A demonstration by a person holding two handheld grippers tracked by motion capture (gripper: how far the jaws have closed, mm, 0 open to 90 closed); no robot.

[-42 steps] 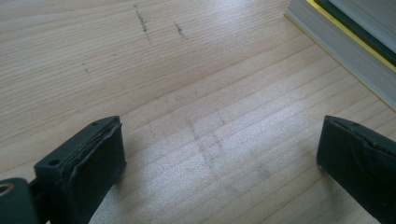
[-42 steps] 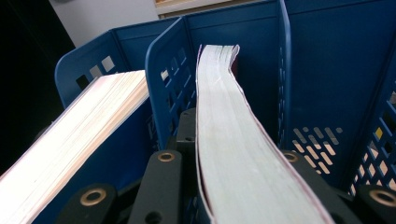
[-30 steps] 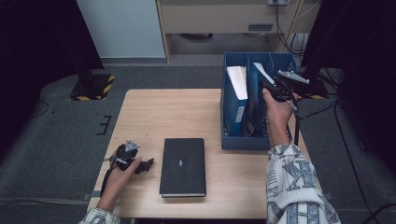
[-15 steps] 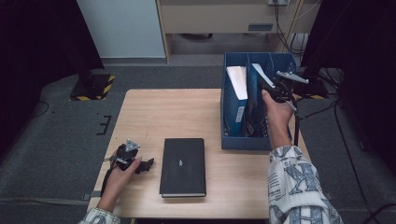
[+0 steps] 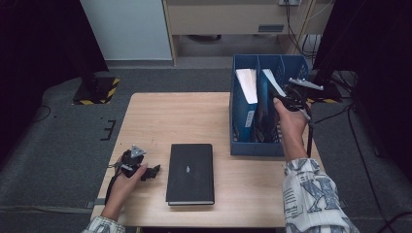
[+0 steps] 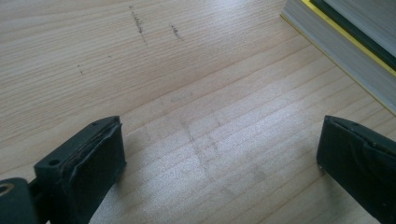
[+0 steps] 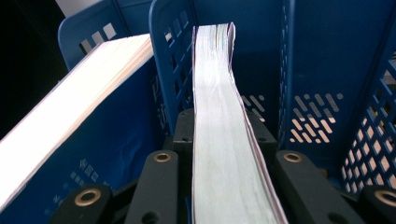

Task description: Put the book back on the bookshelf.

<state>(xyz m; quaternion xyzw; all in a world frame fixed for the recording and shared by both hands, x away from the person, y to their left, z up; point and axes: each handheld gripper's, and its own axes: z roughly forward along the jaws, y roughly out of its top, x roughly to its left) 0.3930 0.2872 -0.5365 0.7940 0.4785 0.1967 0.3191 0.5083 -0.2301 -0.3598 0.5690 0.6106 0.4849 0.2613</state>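
Over the table (image 5: 160, 116), the right gripper (image 5: 287, 99) clamps a book (image 7: 224, 140) upright.

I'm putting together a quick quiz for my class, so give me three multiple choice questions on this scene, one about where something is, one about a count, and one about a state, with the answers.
1. Where does the black book lie?
A. Flat on the table, beside the left gripper
B. Inside the blue file rack
C. On the floor

2. How many books stand in the blue file rack?
A. None
B. Two
C. Five

3. What state is the right gripper in?
A. Open above the table
B. Shut on the thin book
C. Shut on the black book

Answers: 1 A, the high view shows it flat on the wood near the front edge. 2 B, the thick book and the thin one fill neighbouring slots. 3 B, the right gripper view shows its jaws pressed to both sides of the pages.
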